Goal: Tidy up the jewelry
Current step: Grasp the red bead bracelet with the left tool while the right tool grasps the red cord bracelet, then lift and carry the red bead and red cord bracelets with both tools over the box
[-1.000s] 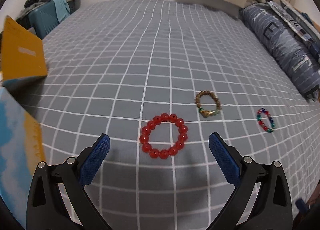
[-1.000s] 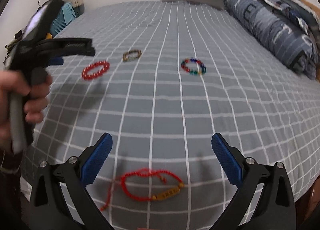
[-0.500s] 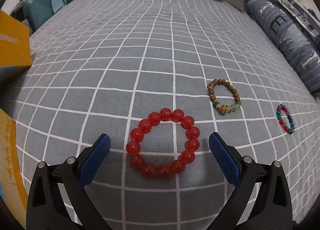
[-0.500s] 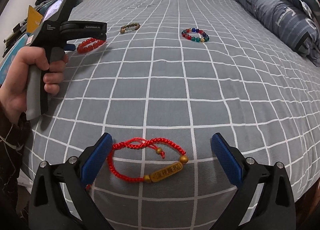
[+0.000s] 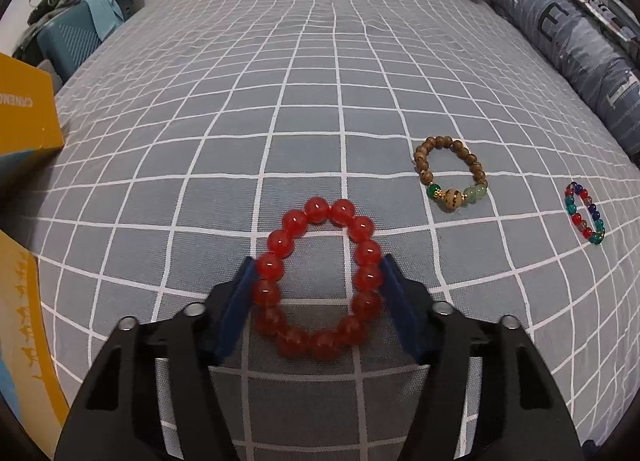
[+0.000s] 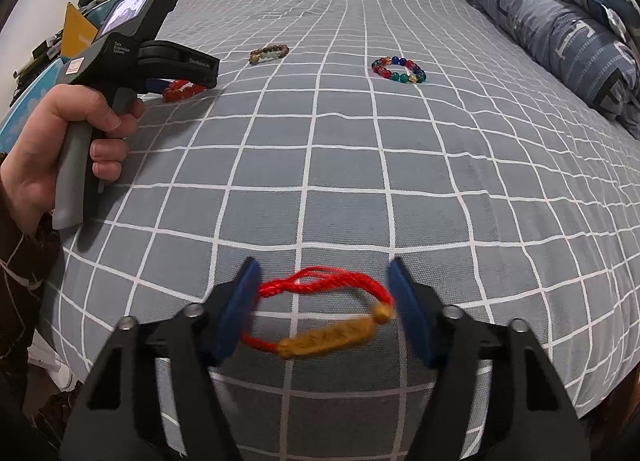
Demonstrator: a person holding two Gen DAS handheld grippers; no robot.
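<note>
A red bead bracelet [image 5: 368, 253] lies on the grey checked bedspread [image 5: 304, 101], between the blue pads of my left gripper [image 5: 318, 261]. Its jaws are closing, and both pads touch the beads on either side. In the right wrist view a red cord bracelet [image 6: 332, 273] with a gold charm [image 6: 324, 341] sits between the pads of my right gripper [image 6: 323, 263]. Those jaws are closing too, and they touch the cord and the end bead; the charm is blurred. A hand [image 6: 80, 129] holds the left gripper over the red beads [image 6: 182, 91].
A wooden bead bracelet [image 5: 422, 165] and a multicoloured bead bracelet [image 5: 576, 217] lie further right on the bed. A yellow box [image 5: 24, 117] and a blue-and-yellow book [image 5: 20, 321] border the left side. A blue pillow [image 5: 580, 49] lines the right. The bed's front edge is close.
Both grippers came down onto the bed, and their jaws went from wide open to closed in around the bracelets. The cord bracelet has shifted a little to the right.
</note>
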